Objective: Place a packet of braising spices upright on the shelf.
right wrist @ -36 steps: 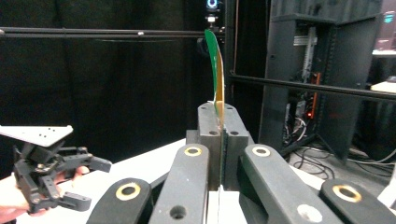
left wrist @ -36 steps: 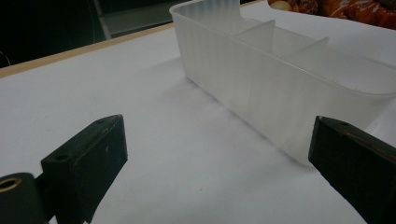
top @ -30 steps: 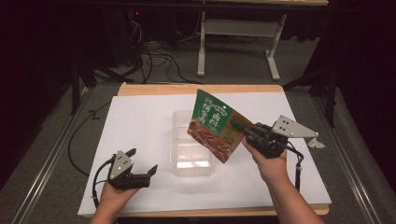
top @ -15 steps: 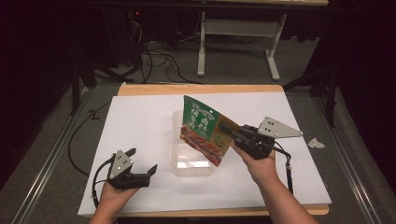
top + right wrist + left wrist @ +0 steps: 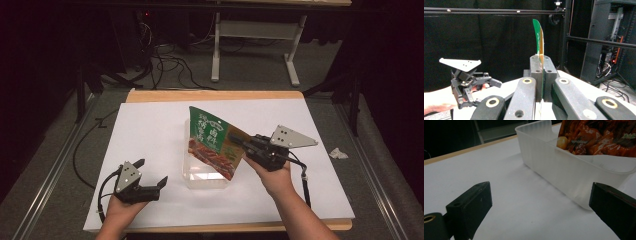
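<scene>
high view: above, facing forward-down | claw views: low, close along jaws | shared: clear tub (image 5: 206, 170)

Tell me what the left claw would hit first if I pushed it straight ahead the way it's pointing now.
Most likely the clear plastic container: the left claw stands open and low over the white table, aimed at the container's near wall. Depth is hard to judge.

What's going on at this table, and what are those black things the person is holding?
A person is working with a hand-held grasping tool in each hand. The right tool is shut on the edge of a green and red food pouch, holding it tilted over a clear plastic container in the middle of the white table; the pouch's lower end dips just inside the container's rim. The left tool rests on the table beside the container, its jaws open with nothing between them.
</scene>
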### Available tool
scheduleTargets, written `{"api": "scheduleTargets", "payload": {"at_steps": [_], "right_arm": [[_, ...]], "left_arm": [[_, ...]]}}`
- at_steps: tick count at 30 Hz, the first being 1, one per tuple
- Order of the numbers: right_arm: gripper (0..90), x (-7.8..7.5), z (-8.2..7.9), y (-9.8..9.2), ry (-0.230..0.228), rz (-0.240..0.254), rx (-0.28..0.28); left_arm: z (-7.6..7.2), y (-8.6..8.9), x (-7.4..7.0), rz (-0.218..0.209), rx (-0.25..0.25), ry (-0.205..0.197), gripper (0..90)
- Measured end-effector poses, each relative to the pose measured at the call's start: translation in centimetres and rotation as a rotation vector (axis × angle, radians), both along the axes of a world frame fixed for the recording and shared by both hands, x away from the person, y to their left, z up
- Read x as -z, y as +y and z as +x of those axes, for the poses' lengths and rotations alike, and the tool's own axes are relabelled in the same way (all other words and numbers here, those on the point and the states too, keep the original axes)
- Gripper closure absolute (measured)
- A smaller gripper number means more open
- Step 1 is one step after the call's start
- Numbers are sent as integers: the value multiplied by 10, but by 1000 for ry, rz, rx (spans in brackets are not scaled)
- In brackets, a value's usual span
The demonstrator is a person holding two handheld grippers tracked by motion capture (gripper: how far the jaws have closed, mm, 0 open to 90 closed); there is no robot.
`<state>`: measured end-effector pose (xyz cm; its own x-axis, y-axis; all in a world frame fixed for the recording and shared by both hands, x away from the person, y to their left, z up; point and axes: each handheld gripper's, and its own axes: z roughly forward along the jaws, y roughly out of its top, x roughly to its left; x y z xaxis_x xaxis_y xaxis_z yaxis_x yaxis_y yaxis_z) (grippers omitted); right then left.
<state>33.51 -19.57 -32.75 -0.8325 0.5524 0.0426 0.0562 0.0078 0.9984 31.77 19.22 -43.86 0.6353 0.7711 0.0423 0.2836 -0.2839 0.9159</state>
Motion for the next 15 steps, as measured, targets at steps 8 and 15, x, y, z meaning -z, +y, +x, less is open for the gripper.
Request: {"api": "scheduleTargets", "payload": {"at_steps": [8,15], "right_arm": [[900,-1,0,3,0,-9,-16],[900,0,1,6,6,-17,-18]], "left_arm": [[1,0,0,3,-1,0,50],[1,0,1,4,2,2,50]]}}
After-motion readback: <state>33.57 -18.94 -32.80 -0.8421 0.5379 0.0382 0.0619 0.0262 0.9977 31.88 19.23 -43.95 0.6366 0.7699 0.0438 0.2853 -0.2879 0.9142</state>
